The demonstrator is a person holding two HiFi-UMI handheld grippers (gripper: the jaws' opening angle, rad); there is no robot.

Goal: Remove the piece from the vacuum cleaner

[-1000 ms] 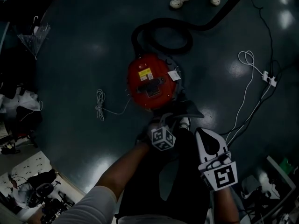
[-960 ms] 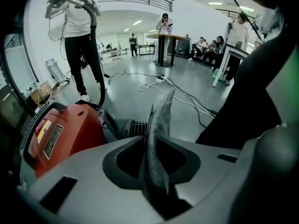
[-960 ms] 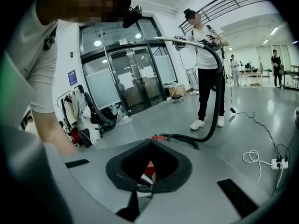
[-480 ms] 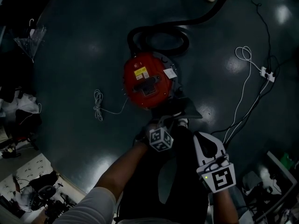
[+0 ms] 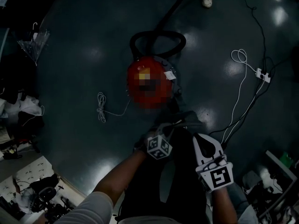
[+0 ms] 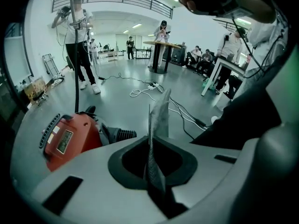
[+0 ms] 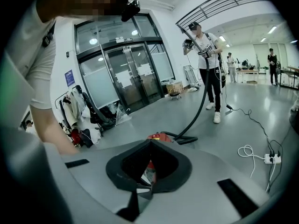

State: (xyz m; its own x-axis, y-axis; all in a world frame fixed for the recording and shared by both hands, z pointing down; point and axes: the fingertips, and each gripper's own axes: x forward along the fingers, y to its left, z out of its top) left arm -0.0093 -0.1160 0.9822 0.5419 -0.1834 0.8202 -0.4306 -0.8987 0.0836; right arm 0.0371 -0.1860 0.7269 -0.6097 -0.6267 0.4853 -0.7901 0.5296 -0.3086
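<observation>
Left gripper point(image 5: 166, 129) out ahead of body, fingers closed on thin grey piece point(image 6: 157, 125), piece upright, edge-on. Left forearm point(image 5: 119, 178) bare, reaching in from lower left. Right gripper point(image 5: 202, 137) near, to right; fingers together, tips meeting. 2 grippers not touching.
</observation>
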